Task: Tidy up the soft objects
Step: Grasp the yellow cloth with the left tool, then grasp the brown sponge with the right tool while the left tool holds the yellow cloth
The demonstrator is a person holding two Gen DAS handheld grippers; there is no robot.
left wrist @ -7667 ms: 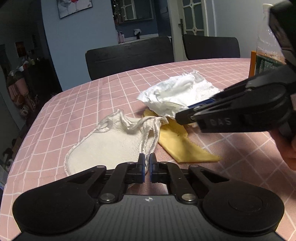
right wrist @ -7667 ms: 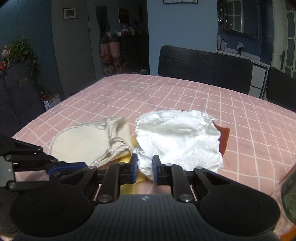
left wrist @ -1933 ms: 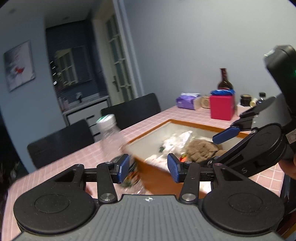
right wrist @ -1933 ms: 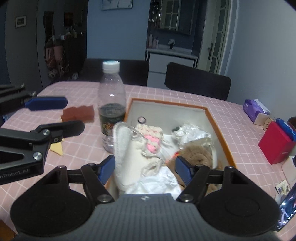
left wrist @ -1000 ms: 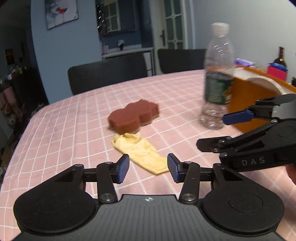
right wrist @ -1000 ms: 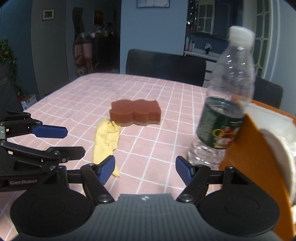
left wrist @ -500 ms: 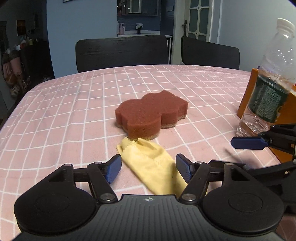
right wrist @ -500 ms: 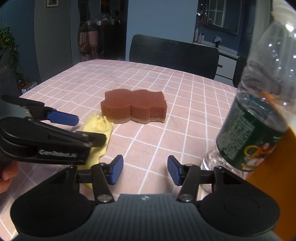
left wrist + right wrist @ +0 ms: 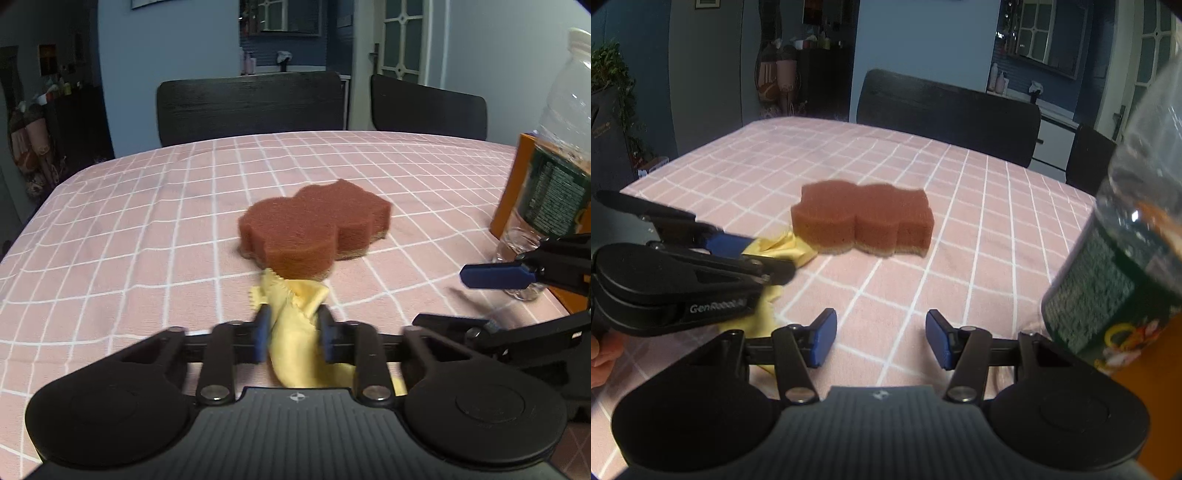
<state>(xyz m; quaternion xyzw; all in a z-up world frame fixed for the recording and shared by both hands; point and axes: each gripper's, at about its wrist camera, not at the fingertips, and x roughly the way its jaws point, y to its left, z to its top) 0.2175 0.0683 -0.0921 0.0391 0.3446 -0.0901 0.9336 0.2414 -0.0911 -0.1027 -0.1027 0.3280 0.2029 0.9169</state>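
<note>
The yellow cloth (image 9: 295, 332) lies crumpled on the table just in front of the brown sponge (image 9: 314, 230), its far corner touching the sponge's near edge, and the left gripper (image 9: 293, 334) has just been closing its jaws on it, so the blue pads now pinch the cloth between them; in the right wrist view the same cloth (image 9: 783, 249) shows bunched under the left gripper's (image 9: 753, 254) fingers. The right gripper (image 9: 881, 339) hovers with its jaws apart over bare tablecloth, nothing between them, near the sponge (image 9: 862, 221), which sits flat and apart from it. A clear plastic bottle (image 9: 1115, 280) with a dark green label stands upright to the right, beside an orange box (image 9: 517, 184) whose wall shows behind it. The table is covered by a pink tablecloth (image 9: 147, 221) with a white grid pattern, slightly wrinkled near the sponge. Two black chairs (image 9: 251, 107) stand at the far edge. Beyond them the room is dim, with blue-grey walls, a white glazed door (image 9: 400, 44) at the back, a dark counter with small bottles, a framed picture high on the wall and a leafy plant (image 9: 613, 81) at the far left. On the side of the left gripper the white lettering "GenRobot" can be read; the bottle's label carries small print and a yellow-and-red design too blurred to read. Part of a person's hand (image 9: 602, 354) shows at the left edge of the right wrist view
</note>
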